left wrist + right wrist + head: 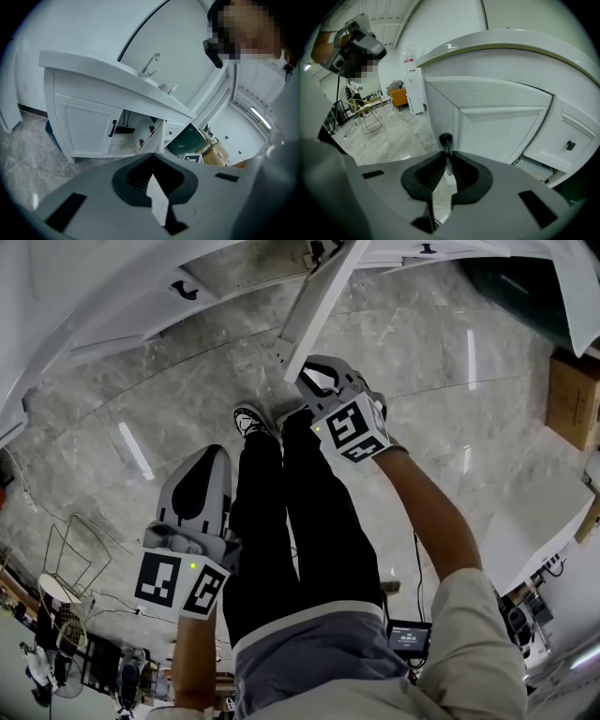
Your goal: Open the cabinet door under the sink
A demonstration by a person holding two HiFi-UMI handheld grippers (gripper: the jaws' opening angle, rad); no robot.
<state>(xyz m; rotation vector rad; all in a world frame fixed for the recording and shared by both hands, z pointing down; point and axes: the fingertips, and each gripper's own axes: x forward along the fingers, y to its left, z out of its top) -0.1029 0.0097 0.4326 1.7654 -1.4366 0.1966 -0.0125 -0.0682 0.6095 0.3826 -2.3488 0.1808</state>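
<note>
The white vanity (89,112) with its sink and faucet (150,64) fills the left gripper view. Its left door (86,129) is closed and carries a black handle (112,128). The right door (152,138) stands swung out, showing the dark inside. In the head view that open door (314,306) is a white slab seen edge-on. My right gripper (446,157) (323,381) is shut on the door's black handle (446,140), with the panelled door face (497,126) just behind. My left gripper (211,460) (152,161) hangs low at the left, shut and holding nothing.
The person's dark-trousered legs (291,521) stand between the grippers on grey marble floor (422,343). A cardboard box (574,399) sits at the right and a wire chair (75,554) at the left. A dark green bin (187,140) stands beside the vanity.
</note>
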